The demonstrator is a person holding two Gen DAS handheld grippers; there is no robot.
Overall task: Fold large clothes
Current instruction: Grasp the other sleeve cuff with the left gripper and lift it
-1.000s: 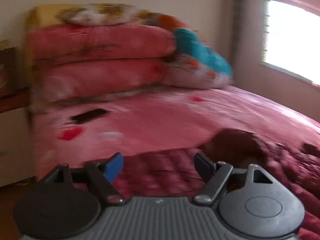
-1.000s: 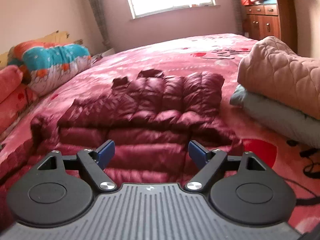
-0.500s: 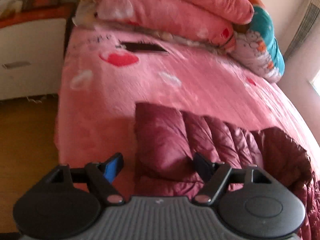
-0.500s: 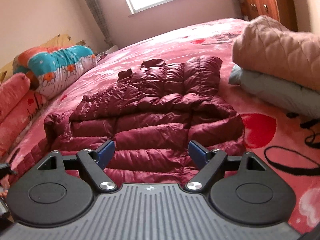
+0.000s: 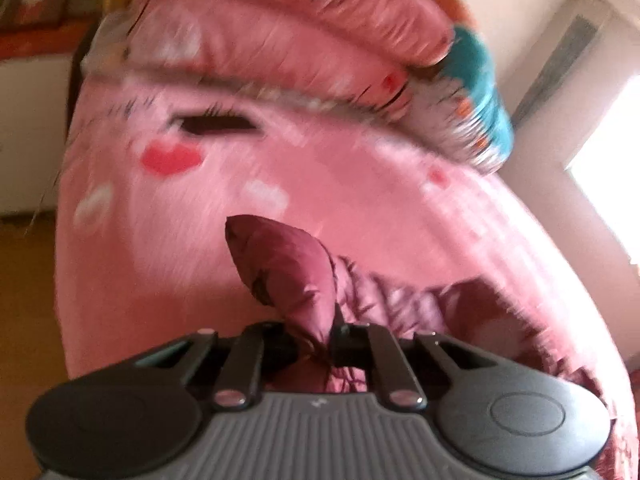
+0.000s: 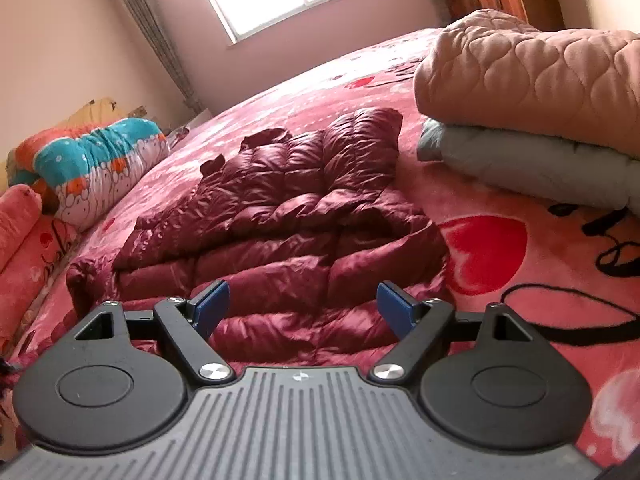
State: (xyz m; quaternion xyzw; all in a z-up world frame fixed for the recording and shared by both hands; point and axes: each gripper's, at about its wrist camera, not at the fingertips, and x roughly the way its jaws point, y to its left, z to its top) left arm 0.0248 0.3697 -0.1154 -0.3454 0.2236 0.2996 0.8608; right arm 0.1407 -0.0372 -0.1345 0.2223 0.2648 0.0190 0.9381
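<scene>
Since before, left tool clenches jacket corner; right tool released; puffy, light, slippery, grip edges.

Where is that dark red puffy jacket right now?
In the right wrist view the jacket lies spread on the pink bed, between the teal pillow and the folded quilts; the left gripper pinches one corner.

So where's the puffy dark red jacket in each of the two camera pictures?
Left wrist view: a corner of the jacket sits low in the middle, pinched in the left gripper.
Right wrist view: the jacket lies spread across the middle, beyond the open right gripper.
Shared landmark: the teal and white quilt.
</scene>
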